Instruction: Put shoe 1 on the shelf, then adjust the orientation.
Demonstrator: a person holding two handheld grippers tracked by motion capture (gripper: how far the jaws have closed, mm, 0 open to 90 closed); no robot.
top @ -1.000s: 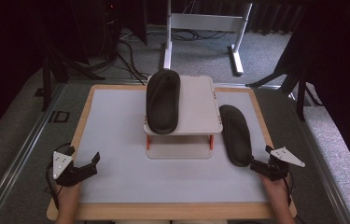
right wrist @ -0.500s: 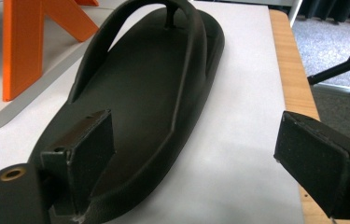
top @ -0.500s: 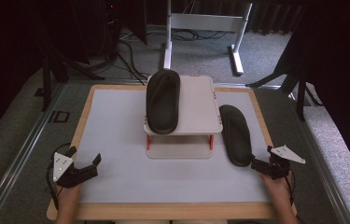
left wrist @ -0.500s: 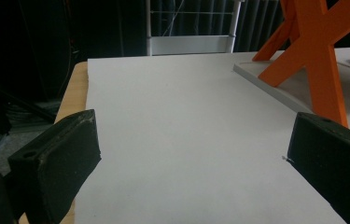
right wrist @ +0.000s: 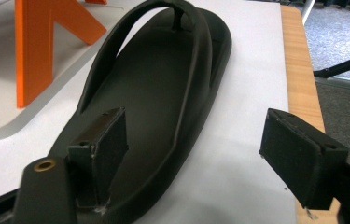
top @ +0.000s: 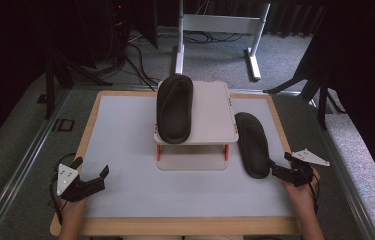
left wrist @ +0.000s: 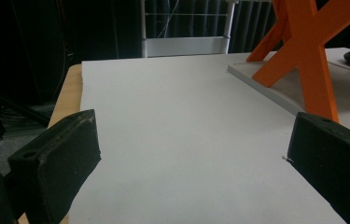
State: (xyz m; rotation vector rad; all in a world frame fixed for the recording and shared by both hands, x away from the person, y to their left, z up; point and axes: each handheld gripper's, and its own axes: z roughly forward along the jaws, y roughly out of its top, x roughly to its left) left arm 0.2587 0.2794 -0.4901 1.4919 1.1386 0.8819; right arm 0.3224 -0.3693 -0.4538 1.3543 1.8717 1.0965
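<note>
I hold my right gripper (top: 281, 169) at the near end of the flip-flop (top: 253, 144) that lies on the desk (top: 125, 150), just to the right of the small rack (top: 195, 135). Its jaws are wide apart. In the right gripper view one jaw stands over the heel of this flip-flop (right wrist: 154, 107) and the other jaw is beside it above the bare desk, so the heel edge lies between them. I judge that I come from the heel because this end is nearest to my hand and its rim is thin enough to pinch.

The second flip-flop (top: 174, 107) lies flat on the top shelf of the rack, on its left half. The right half of this shelf is free, and I think it is meant for the flip-flop on the desk, so the two make a pair.

My left gripper (top: 89, 179) waits far to the left of the rack, near the front corner of the desk. Its jaws are apart too and hold nothing. In the left gripper view I see the orange crossed leg (left wrist: 310, 51) of the rack ahead.

I can read no brand, label or writing on the flip-flops or on the rack
</note>
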